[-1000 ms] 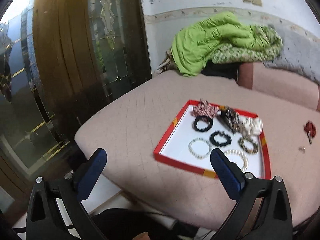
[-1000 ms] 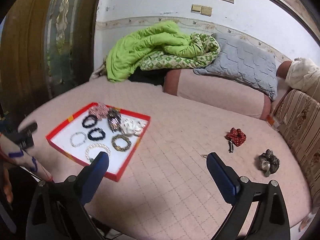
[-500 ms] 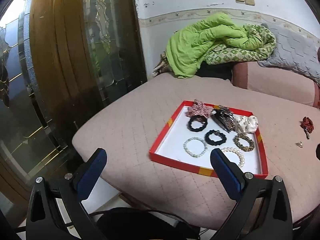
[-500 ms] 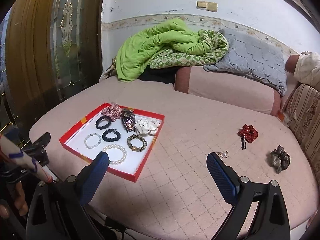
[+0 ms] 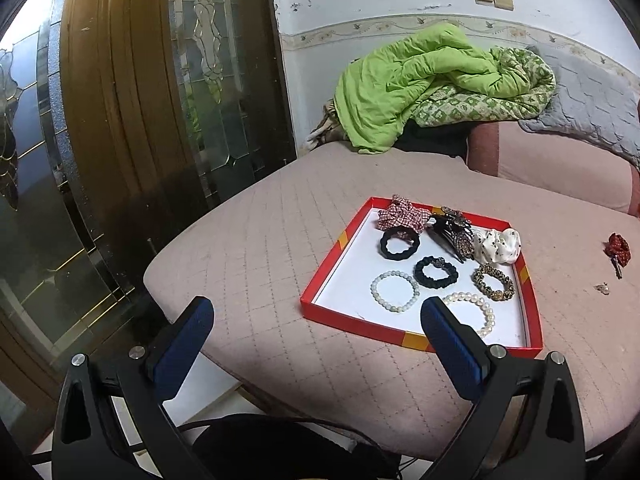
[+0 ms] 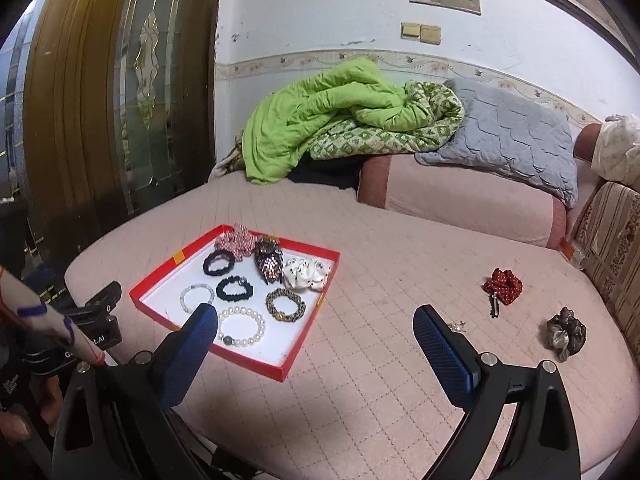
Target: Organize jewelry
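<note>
A red-rimmed white tray point(image 5: 320, 280) point(image 6: 160, 276) lies on the pink quilted bed and holds several bracelets, scrunchies and a hair clip. A red scrunchie point(image 6: 503, 285) point(image 5: 618, 246), a small silver trinket point(image 6: 458, 326) point(image 5: 601, 288) and a dark grey scrunchie point(image 6: 566, 332) lie loose on the bed to the tray's right. My left gripper point(image 5: 316, 320) is open and empty, just short of the tray's near edge. My right gripper point(image 6: 314, 328) is open and empty, over the bed between the tray and the loose pieces.
A green quilt point(image 6: 328, 120) and a grey pillow point(image 6: 512, 140) are heaped at the bed's far side against the wall. A wooden glass-panelled door point(image 5: 120, 120) stands to the left. A striped cushion point(image 6: 616, 240) borders the right. The bed's edge drops off close below both grippers.
Both grippers have lifted and tilted a little; the tray and loose pieces sit slightly further from the fingers. Nothing on the bed has moved. Both grippers stay open.
</note>
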A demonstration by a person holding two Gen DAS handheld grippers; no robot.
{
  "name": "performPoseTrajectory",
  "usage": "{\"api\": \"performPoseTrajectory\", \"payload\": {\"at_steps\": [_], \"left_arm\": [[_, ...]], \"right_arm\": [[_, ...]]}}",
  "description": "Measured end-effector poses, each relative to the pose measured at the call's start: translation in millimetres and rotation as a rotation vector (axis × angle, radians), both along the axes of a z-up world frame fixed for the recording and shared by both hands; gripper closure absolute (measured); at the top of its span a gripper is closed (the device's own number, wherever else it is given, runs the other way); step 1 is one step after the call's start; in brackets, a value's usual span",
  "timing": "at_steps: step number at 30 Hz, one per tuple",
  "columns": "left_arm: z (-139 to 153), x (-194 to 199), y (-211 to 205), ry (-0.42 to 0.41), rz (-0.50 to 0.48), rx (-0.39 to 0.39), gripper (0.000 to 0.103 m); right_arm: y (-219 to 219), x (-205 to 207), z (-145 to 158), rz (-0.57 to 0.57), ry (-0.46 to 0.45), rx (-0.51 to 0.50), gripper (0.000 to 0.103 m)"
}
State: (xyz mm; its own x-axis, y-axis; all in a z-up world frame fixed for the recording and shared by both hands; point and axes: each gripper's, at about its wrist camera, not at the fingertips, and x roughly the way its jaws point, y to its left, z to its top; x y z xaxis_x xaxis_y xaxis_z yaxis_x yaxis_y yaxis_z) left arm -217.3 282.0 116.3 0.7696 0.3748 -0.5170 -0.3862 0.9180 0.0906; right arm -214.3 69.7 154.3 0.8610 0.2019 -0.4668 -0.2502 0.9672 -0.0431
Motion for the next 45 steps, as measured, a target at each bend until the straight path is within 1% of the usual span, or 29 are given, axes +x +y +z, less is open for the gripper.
{"api": "performPoseTrajectory", "payload": {"at_steps": [8,20,45], "left_arm": [[-3.2,1.6,-7.2,0.018,-0.023,0.012,0.0],[-10.1,6.7,-9.3,0.053,-0.037,0.018,0.0],[-17.0,9.7,-9.0,0.075,-0.051,-0.004,0.0]], "right_arm": [[0.6,4.0,-7.1,0.0,0.033,-0.015,0.003],[-0.3,6.7,-10.4,0.004,0.059,-0.005,0.003],[4.5,5.5,-13.6,0.015,0.069,-0.022,0.003]]}}
